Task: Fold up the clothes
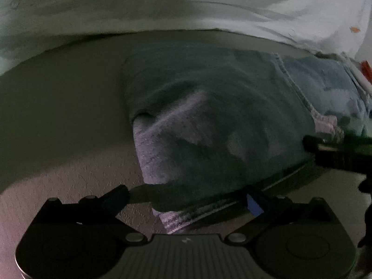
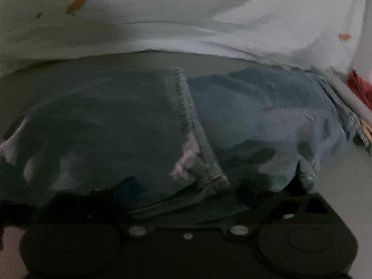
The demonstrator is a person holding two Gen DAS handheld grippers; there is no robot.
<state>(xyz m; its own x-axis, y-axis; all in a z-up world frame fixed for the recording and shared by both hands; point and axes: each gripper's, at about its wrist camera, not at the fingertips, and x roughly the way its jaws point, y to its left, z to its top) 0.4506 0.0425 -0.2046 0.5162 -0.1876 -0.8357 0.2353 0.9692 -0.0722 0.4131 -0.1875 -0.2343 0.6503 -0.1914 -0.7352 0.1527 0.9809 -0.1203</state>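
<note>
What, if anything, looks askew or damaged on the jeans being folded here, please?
The jeans lie folded on the bed, but the hem of the upper layer is frayed and runs slanted across the denim. Otherwise nothing stands out, although the frames are dim and blurred.

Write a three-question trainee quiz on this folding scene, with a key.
1. True or false: the jeans lie on a bed.
2. What lies beyond the jeans: A) a white sheet B) a wooden chair C) a laptop?
3. Fill in: both grippers, left gripper and right gripper, sit at the jeans' near ____.

Key: 1 true; 2 A; 3 edge.
</note>
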